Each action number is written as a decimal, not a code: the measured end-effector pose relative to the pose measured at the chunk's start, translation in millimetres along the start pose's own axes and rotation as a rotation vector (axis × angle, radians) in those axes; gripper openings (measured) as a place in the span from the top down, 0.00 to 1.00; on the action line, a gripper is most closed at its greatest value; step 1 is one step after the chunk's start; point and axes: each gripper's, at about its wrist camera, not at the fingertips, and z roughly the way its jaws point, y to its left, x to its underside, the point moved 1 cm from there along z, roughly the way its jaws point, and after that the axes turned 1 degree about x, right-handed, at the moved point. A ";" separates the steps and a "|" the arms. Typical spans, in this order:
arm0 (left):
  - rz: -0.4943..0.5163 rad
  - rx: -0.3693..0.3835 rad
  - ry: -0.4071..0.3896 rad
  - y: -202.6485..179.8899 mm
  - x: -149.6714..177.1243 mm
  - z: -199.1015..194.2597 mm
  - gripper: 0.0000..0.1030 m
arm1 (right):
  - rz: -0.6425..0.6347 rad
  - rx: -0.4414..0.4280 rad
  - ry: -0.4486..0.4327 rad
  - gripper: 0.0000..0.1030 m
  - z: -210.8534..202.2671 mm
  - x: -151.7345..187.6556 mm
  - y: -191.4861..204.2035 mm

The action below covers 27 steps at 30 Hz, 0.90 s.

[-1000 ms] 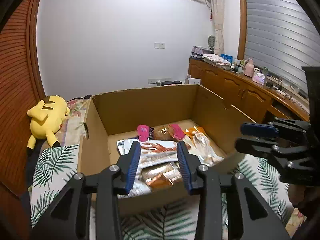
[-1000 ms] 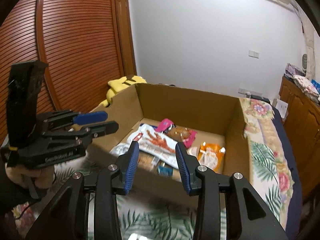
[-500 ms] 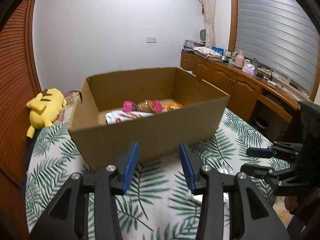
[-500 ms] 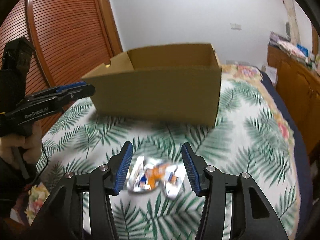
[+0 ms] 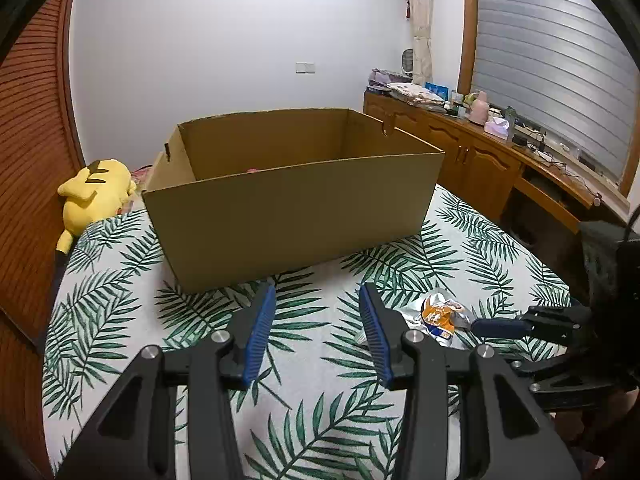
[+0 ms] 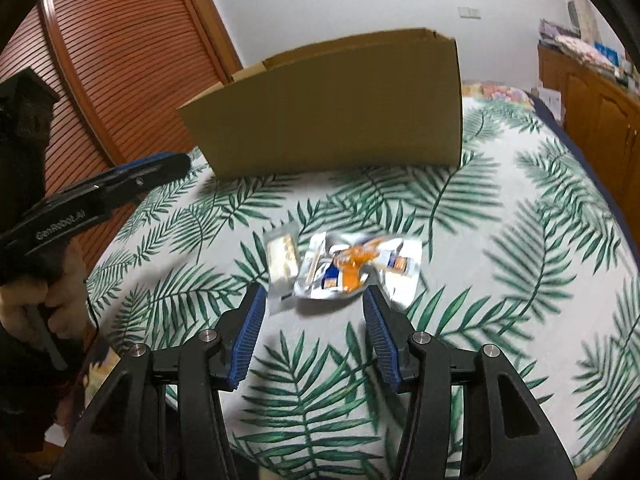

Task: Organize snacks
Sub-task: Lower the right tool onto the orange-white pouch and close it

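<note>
Right wrist view: crinkled silver-and-orange foil snack packets (image 6: 344,268) lie on the palm-leaf bedspread (image 6: 500,240), in front of the brown cardboard box (image 6: 332,108).
Right hand-held gripper (image 6: 314,336): fingers apart, empty, just short of the packets.
Left hand-held gripper (image 5: 316,334): fingers apart, empty, over bare bedspread.

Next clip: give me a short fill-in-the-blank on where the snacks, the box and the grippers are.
1. The snack packets lie on the ____, not in the box.
2. Both grippers, left and right, hold ____.
3. The plush toy beside the box is ____ in colour.
4. The packets lie just ahead of the ____ gripper.

Missing: bedspread; nothing; yellow; right
</note>
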 end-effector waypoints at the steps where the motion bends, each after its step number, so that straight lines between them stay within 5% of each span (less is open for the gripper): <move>1: -0.002 0.001 -0.002 0.6 0.4 -1.6 0.58 | 0.010 -0.004 0.004 0.50 1.8 1.0 -0.2; 14: -0.047 0.023 0.033 0.5 15.0 7.5 0.57 | 0.091 0.014 0.028 0.49 23.1 -13.6 -19.4; 27: -0.039 0.036 0.066 -8.4 20.1 18.0 0.57 | 0.059 0.135 0.055 0.44 45.2 -44.5 -33.4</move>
